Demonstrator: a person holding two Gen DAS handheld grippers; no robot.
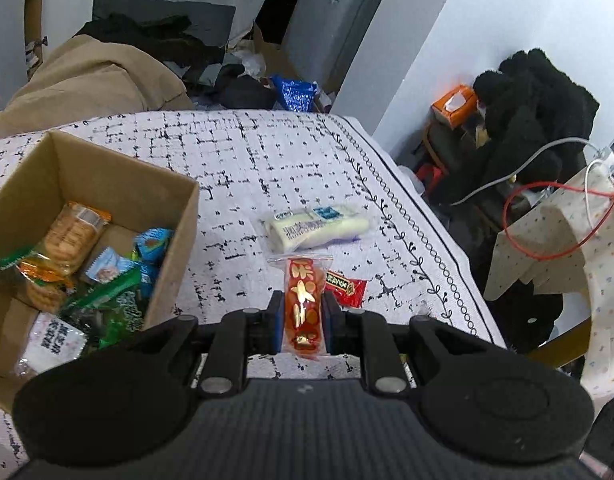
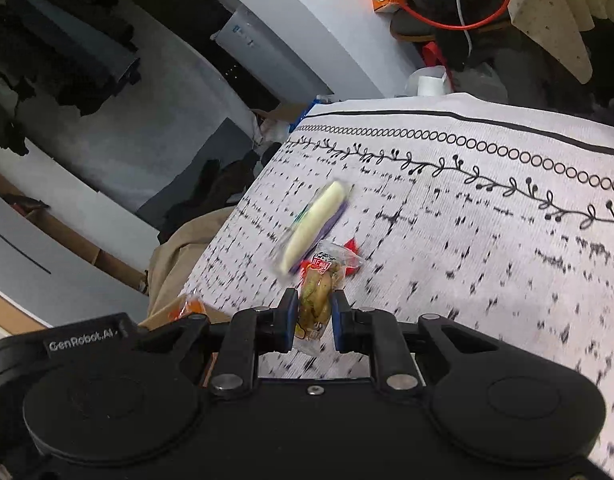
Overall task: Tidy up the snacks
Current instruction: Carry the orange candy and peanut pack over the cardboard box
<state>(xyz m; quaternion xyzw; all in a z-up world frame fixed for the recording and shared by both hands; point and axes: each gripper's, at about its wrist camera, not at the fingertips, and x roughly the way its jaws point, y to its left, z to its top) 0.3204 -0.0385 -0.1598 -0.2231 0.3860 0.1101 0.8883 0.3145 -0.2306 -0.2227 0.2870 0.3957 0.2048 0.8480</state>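
My left gripper (image 1: 303, 308) is shut on a red snack bar with gold print (image 1: 303, 304), held just above the patterned tablecloth (image 1: 267, 160). A white pack (image 1: 315, 226) lies ahead of it and a small red packet (image 1: 347, 288) lies at its right. A cardboard box (image 1: 119, 184) with several snacks inside stands at the left. My right gripper (image 2: 314, 312) is shut on a clear pack of yellow-green snack (image 2: 317, 296), above the cloth (image 2: 467, 240). The white pack (image 2: 313, 224) and a bit of the red packet (image 2: 351, 246) lie beyond it, blurred.
A tan coat (image 1: 87, 80) lies past the table's far edge. To the right of the table stand a chair with black clothing (image 1: 535, 100), an orange tissue box (image 1: 455, 106) and a red cable (image 1: 547, 220). The table's right edge (image 1: 447, 248) is near the loose snacks.
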